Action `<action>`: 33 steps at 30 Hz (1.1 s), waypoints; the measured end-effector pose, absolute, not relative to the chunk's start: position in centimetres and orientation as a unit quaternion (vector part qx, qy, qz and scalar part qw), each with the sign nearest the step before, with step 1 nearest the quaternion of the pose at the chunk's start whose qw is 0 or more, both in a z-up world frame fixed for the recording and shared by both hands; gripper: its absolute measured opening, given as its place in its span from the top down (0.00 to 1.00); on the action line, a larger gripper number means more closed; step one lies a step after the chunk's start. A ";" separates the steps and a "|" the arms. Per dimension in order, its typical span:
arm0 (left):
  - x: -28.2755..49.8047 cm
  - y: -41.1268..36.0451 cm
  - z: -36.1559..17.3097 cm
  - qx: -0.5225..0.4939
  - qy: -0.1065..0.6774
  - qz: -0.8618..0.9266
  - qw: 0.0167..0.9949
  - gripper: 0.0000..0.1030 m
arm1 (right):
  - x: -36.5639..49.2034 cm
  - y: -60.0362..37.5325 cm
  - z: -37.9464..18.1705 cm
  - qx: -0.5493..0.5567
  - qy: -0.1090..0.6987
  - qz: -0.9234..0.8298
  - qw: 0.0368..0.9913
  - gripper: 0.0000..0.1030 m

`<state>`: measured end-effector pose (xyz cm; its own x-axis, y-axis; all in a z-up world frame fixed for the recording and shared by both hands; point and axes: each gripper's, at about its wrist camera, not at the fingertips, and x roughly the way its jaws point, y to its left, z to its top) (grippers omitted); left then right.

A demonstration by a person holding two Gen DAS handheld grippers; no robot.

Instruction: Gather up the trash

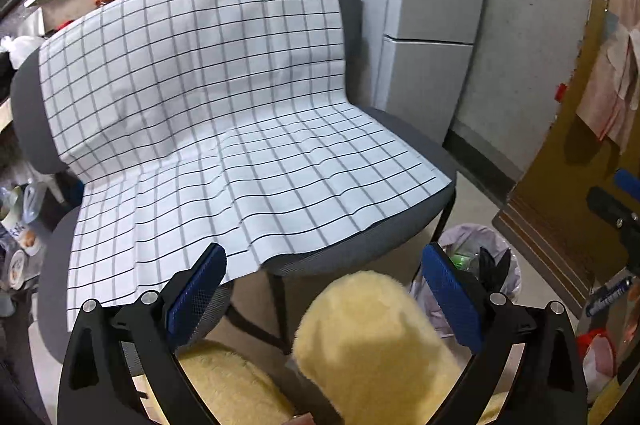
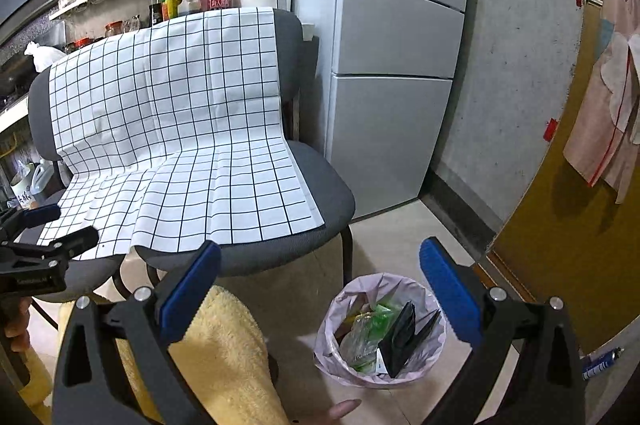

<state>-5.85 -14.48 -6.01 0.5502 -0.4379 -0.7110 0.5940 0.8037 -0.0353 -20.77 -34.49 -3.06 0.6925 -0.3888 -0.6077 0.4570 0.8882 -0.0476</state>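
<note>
Grippers first, since they're closest: the right gripper (image 2: 320, 299) has its jaws spread wide with nothing between them, and the left gripper (image 1: 324, 299) is the same, wide and empty. The yellow fleece (image 2: 224, 349) under both looks like the person's legs, so it's not trash.

Just past the right fingers is the trash bin (image 2: 434, 335), lined with a pale bag and standing on the floor beside the chair's front leg. It already holds a black folded carton (image 2: 404, 339) and some green wrappers (image 2: 376, 321).

Further out are the two grey chairs (image 2: 332, 197) draped with the checked cloth (image 2: 180, 153), and I honestly can't see any loose litter on the cloth from either view. My read is that the collecting is mostly done.

If anything's left, I'd scan the floor around the chair legs before moving. Bring pieces over with jaws opened only once they're above the bin mouth, because that bag rim looks flimsy and could fold in. The blue can (image 2: 600, 361) on the floor to the right might be worth checking, though I can't tell if it's rubbish.
</note>
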 end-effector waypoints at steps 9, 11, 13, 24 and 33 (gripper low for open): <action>-5.5 -14.1 -6.0 0.102 0.376 -0.283 0.876 0.06 | -20.7 -34.3 -3.1 0.059 0.317 -0.227 0.919 0.06; -5.4 -14.2 -6.0 0.101 0.378 -0.282 0.876 0.06 | -20.7 -34.4 -3.2 0.059 0.319 -0.229 0.918 0.06; -5.4 -14.2 -6.0 0.099 0.380 -0.283 0.875 0.06 | -20.7 -34.4 -3.3 0.061 0.319 -0.228 0.918 0.06; -5.3 -14.2 -6.1 0.096 0.382 -0.281 0.875 0.06 | -20.6 -34.4 -3.8 0.061 0.322 -0.229 0.917 0.06; -5.2 -14.0 -6.0 0.092 0.383 -0.278 0.876 0.06 | -20.6 -34.5 -4.0 0.062 0.322 -0.229 0.916 0.06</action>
